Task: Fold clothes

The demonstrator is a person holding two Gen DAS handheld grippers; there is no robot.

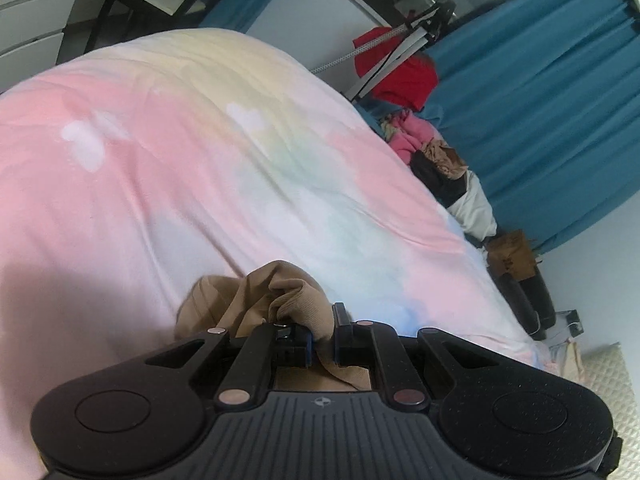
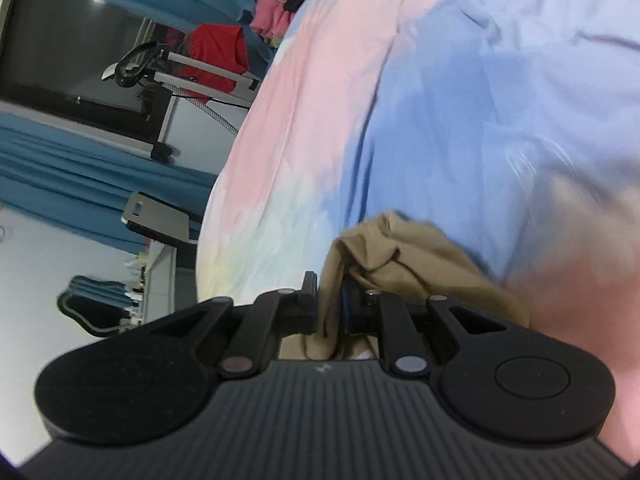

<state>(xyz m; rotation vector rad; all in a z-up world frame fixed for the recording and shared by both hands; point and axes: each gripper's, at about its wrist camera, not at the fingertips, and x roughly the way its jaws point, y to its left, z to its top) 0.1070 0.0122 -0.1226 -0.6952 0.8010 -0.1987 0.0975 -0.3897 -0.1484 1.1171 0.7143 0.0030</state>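
A tan garment [image 1: 256, 300] is bunched up over a pastel tie-dye bedspread [image 1: 200, 160]. My left gripper [image 1: 322, 334] is shut on a fold of this tan cloth, which runs down between the jaws. In the right wrist view the same tan garment [image 2: 404, 256] hangs crumpled in front of the camera. My right gripper [image 2: 330, 304] is shut on another part of it, with cloth pinched between the two fingers. The bedspread [image 2: 460, 100] lies behind it, blue and pink.
A pile of mixed clothes [image 1: 424, 148] lies along the bed's far side, with a red garment [image 1: 400, 72] on a metal rack. Blue curtains [image 1: 540, 100] hang behind. A brown box [image 1: 512, 256] and black items stand on the floor by the bed.
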